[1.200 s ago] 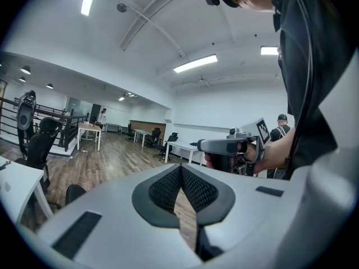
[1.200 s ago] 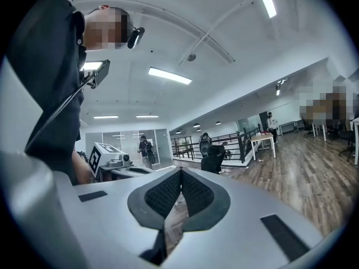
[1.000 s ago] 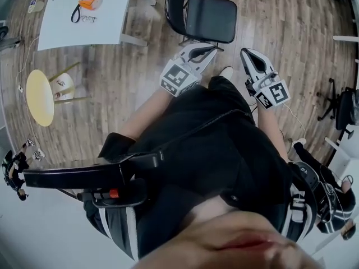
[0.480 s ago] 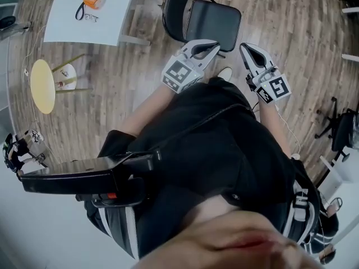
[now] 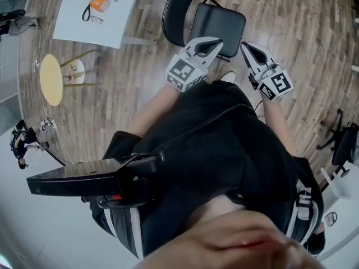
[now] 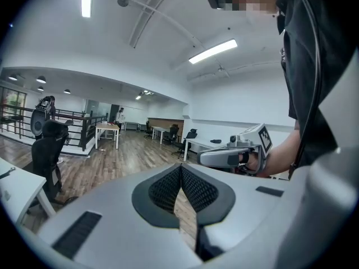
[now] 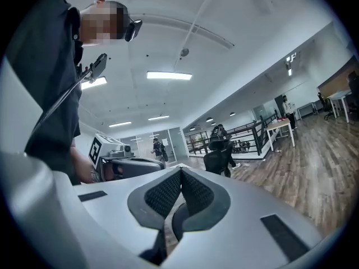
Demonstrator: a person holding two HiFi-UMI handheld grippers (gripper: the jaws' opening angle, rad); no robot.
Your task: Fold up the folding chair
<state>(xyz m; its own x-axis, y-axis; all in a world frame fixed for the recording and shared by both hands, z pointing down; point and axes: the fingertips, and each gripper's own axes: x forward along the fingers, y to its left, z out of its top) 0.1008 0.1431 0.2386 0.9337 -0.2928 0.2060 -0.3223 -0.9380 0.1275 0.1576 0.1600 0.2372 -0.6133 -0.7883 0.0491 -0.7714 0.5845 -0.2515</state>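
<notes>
The folding chair (image 5: 216, 20) stands unfolded on the wood floor at twelve o'clock from the person, its seat flat and its curved back on the eleven o'clock side. The left gripper (image 5: 216, 40) and the right gripper (image 5: 245, 46) are held out side by side near the seat's near edge, each with its jaws pressed together on nothing. A white table (image 5: 106, 21) sits at ten o'clock.

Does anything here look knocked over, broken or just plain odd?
Nothing stands out. The folding chair stands upright and open on the wooden floor, and nothing looks spilled on the white table nearby.
</notes>
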